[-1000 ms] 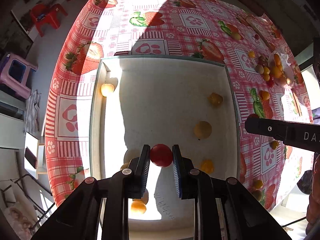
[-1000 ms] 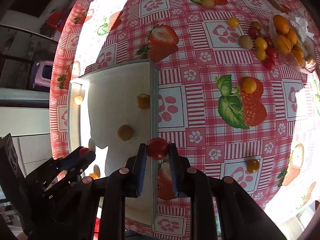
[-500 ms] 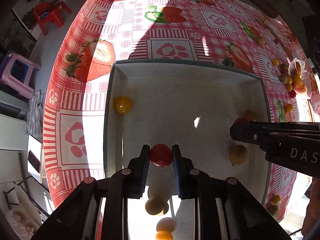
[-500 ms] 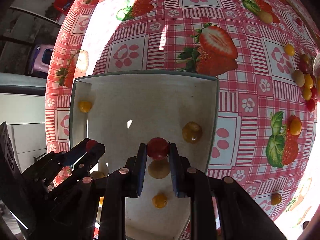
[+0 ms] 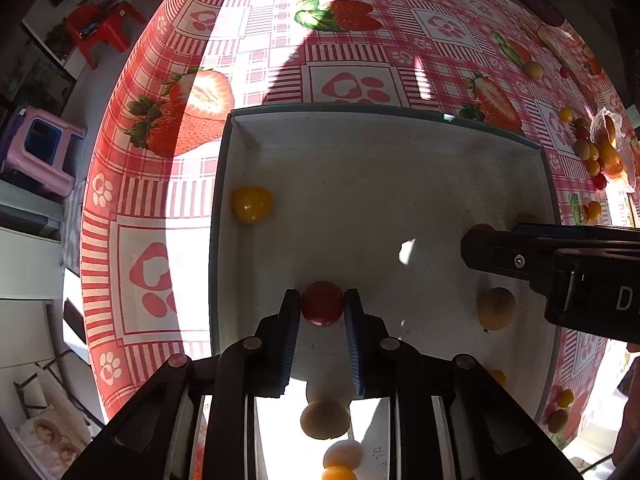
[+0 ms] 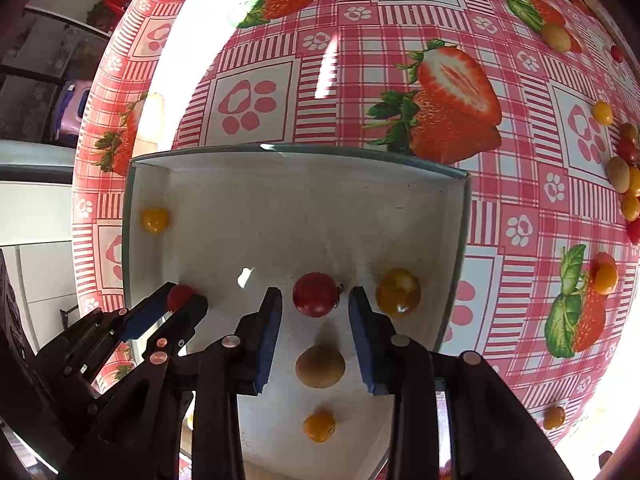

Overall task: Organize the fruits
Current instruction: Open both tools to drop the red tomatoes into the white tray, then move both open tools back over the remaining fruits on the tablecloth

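A shallow white box [image 5: 384, 120] [image 6: 296, 152] sits on the strawberry tablecloth and holds several small yellow and tan fruits. My left gripper [image 5: 322, 308] is shut on a red cherry tomato [image 5: 322, 303] over the box floor; it also shows at the left of the right wrist view [image 6: 182, 300]. My right gripper [image 6: 315, 300] is open over the box, and a second red tomato [image 6: 316, 294] lies free between its fingers. The right gripper's side [image 5: 560, 264] crosses the right of the left wrist view.
Loose yellow, red and tan fruits [image 6: 624, 168] and a clear plastic bag of fruit [image 5: 612, 148] lie on the table to the right. A yellow fruit [image 5: 252, 204] rests by the box's left wall. A pink stool [image 5: 40, 148] stands on the floor left.
My right gripper has opened and let go of its red tomato inside the box. Both grippers have moved further over the box. The left gripper still holds its tomato.
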A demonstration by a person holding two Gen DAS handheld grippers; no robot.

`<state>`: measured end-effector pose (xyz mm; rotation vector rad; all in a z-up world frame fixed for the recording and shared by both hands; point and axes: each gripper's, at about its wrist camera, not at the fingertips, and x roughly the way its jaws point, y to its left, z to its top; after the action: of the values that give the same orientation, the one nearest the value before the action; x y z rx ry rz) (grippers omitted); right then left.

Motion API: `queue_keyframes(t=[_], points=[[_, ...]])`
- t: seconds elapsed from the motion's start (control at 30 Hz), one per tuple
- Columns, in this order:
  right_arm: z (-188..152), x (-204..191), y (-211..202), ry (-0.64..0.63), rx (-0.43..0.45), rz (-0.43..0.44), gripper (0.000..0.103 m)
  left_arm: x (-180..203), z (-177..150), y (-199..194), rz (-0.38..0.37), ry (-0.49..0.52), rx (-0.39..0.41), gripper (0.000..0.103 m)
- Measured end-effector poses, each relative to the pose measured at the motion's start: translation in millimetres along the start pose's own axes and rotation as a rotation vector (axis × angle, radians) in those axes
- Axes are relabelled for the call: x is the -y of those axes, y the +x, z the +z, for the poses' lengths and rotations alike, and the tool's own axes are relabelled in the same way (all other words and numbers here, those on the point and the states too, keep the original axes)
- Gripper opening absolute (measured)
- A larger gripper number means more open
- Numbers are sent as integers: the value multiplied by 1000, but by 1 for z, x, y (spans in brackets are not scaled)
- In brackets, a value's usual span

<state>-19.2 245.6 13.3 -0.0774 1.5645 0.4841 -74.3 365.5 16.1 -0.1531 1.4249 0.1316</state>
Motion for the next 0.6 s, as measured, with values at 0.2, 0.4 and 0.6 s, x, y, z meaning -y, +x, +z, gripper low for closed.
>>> queue_keyframes(t=[0.2, 0.4, 0.6], points=[[-9, 8, -30, 25, 65, 51, 74, 0, 1, -8, 15, 2, 26, 73], [-28, 37, -57, 60, 108, 68, 78, 12, 0, -21, 13, 33, 50, 79], [-55, 85, -76, 149, 126, 35, 78, 26, -9, -36, -3, 60, 59, 79]])
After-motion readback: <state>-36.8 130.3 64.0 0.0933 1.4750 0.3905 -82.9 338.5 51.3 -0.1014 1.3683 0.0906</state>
